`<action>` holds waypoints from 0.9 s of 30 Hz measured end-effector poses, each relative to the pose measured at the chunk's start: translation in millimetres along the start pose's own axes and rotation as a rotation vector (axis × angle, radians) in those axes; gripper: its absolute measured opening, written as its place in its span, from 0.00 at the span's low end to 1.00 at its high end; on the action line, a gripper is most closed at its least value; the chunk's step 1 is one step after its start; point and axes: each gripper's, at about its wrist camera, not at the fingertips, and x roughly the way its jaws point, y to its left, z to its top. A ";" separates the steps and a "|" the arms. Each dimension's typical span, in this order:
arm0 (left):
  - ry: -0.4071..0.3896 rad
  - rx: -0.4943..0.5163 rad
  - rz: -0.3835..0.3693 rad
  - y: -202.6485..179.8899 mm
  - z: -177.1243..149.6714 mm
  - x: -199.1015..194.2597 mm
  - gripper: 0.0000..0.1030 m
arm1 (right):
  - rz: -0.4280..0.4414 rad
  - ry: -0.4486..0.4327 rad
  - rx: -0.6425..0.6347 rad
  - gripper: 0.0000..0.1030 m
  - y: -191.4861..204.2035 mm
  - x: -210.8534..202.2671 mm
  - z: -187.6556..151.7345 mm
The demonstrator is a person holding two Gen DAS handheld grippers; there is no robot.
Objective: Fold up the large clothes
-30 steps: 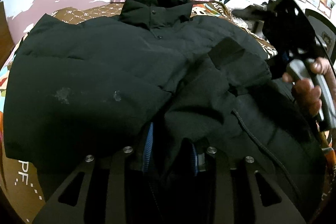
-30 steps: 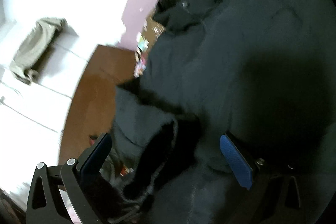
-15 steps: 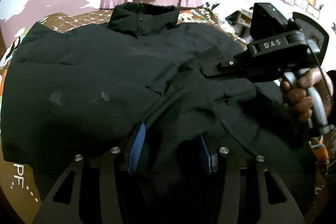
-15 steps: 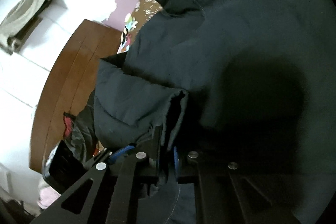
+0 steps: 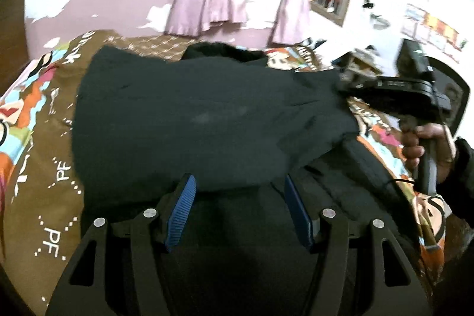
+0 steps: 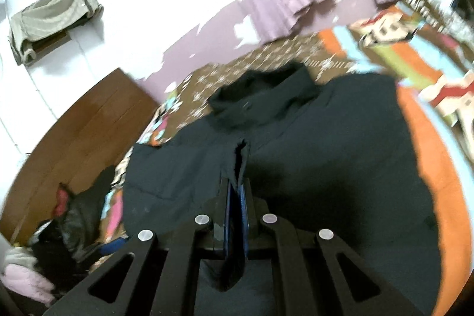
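A patterned bedspread [image 5: 44,138] carries the black jacket [image 5: 192,114], which fills the centre of both views, collar toward twelve o'clock. The right gripper [image 6: 236,197], at six o'clock in its own view, is pressed together on a fold of jacket fabric. The left gripper [image 5: 238,208] is opening at six o'clock, jacket cloth lying between its blue pads [image 5: 182,209], unpinched.

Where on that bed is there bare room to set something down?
Bare bedspread shows left of the black jacket, out to the bed's edge, and a strip lies between its collar and the wall. The right side is crowded: the right gripper pinches fabric there.
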 end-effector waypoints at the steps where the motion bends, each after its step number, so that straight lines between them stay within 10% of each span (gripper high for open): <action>1: 0.007 -0.015 0.008 1.9 1.8 2.0 0.54 | -0.025 -0.017 -0.009 0.06 -3.4 -1.5 2.2; 10: 0.015 -0.079 0.138 24.3 32.1 22.2 0.54 | -0.255 -0.086 0.008 0.06 -52.8 0.7 9.3; 14: 0.027 -0.123 0.182 36.8 47.4 35.7 0.54 | -0.203 -0.047 -0.039 0.06 -48.3 10.5 2.9; 19: 0.030 -0.126 0.221 47.2 55.6 46.6 0.54 | -0.180 0.020 -0.067 0.62 -48.6 23.0 -9.4; 27: 0.094 -0.049 0.272 43.0 30.2 73.4 0.56 | -0.095 0.166 0.146 0.60 -83.8 44.3 -32.8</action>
